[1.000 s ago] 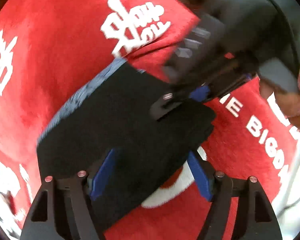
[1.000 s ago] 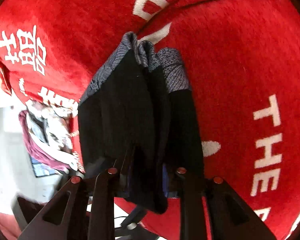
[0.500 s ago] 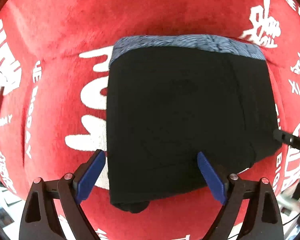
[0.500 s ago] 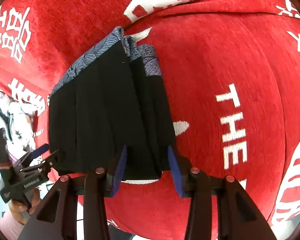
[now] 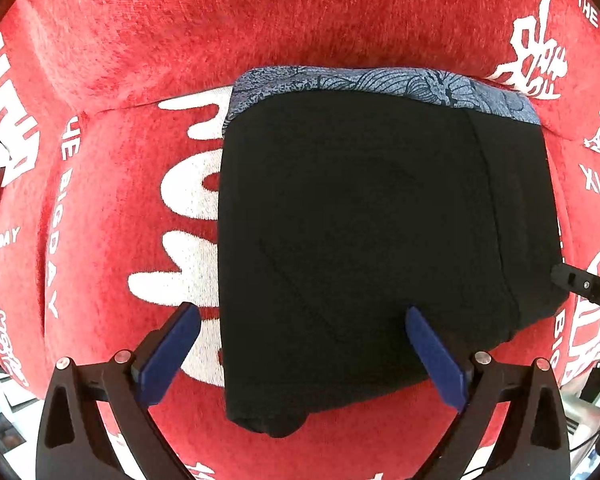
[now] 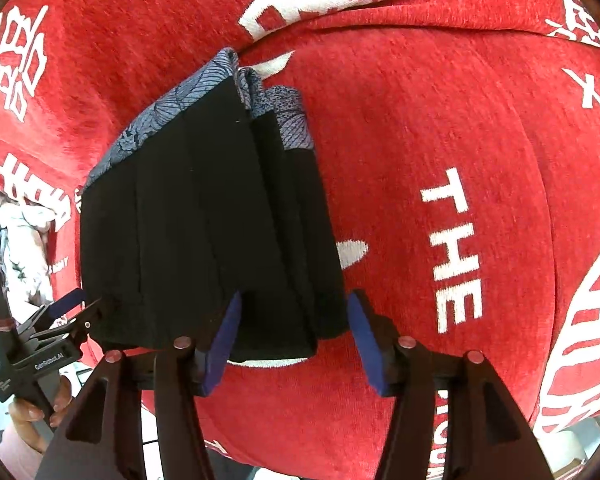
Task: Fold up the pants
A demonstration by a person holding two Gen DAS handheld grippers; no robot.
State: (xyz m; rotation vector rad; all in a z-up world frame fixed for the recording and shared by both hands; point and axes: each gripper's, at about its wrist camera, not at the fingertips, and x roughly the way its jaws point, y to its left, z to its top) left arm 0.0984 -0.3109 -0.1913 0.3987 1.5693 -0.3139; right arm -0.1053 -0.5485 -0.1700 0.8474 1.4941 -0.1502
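Left wrist view: the pants (image 5: 372,248) are seen lying as a compact black stack on the red cover (image 5: 140,60), the grey patterned waistband (image 5: 380,82) along the far edge. The left gripper (image 5: 304,354) is held above the near edge with its jaws spread wide, having just been opening; one blue pad (image 5: 170,354) hangs over bare cover, the other over the cloth, and nothing is gripped. A tip of the right gripper (image 5: 588,286) is seen at the right edge of the stack.

Right wrist view: the layered side of the pants (image 6: 204,220) is shown, the folds stepped rather than flush. The right gripper (image 6: 296,342) straddles the near corner, its jaws about half open and lately opening; cloth lies between the pads but is not pinched. The left gripper (image 6: 66,312) is visible at the far left corner, with a hand (image 6: 40,404) below it.

The fold appears finished and is being released. It is judged best that both grippers be drawn straight up and away, pads clear of the cloth, so that no layer is dragged.
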